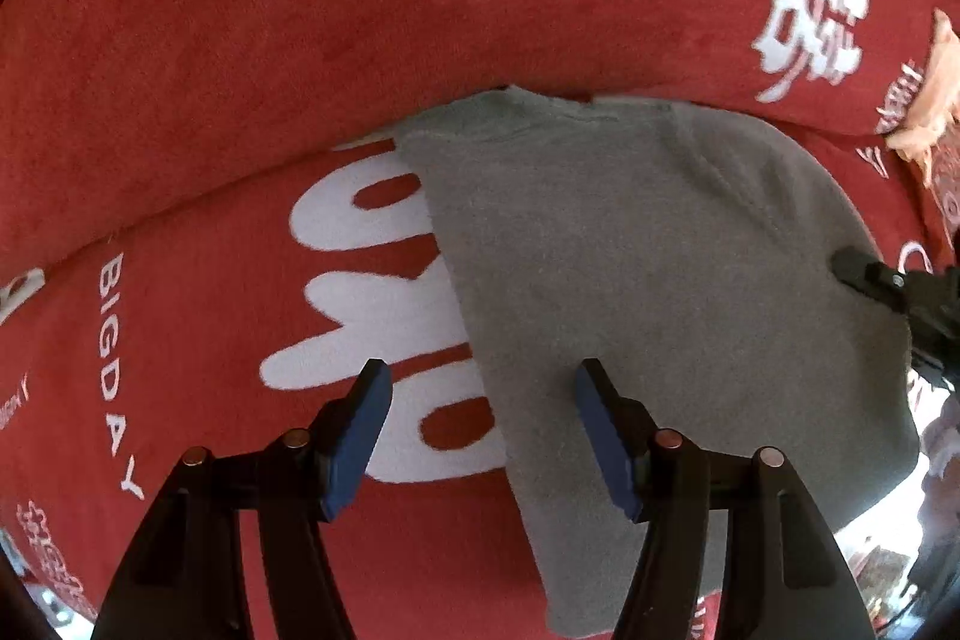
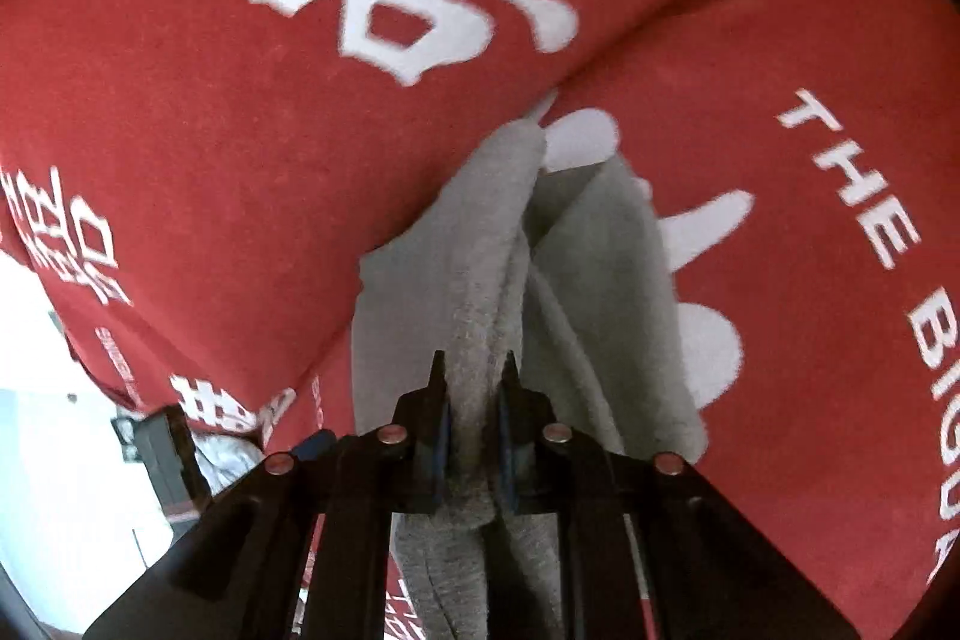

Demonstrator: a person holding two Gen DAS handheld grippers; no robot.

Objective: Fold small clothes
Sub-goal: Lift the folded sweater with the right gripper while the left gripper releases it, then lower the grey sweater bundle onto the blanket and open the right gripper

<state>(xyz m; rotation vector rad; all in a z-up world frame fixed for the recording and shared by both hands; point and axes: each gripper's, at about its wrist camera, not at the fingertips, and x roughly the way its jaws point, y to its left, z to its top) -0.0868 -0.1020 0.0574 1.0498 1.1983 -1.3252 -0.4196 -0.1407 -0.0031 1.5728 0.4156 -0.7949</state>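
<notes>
A small grey garment (image 1: 660,292) lies spread on a red blanket (image 1: 240,40) with white lettering. My left gripper (image 1: 483,376) hovers open over the garment's left edge, one blue pad (image 1: 360,430) above the blanket and the other above the grey cloth; nothing sits between them. In the right wrist view my right gripper (image 2: 474,370) is shut on a bunched fold of the grey garment (image 2: 498,268), which rises in ridges from the blanket toward the pads. The right gripper's black tip (image 1: 870,274) shows at the garment's right edge in the left wrist view.
The red blanket (image 2: 180,130) forms a raised bolster behind the garment, with a crease between the two. A peach-coloured cloth (image 1: 936,100) lies at the far right. A pale floor and a dark box (image 2: 162,454) show past the blanket's edge at lower left.
</notes>
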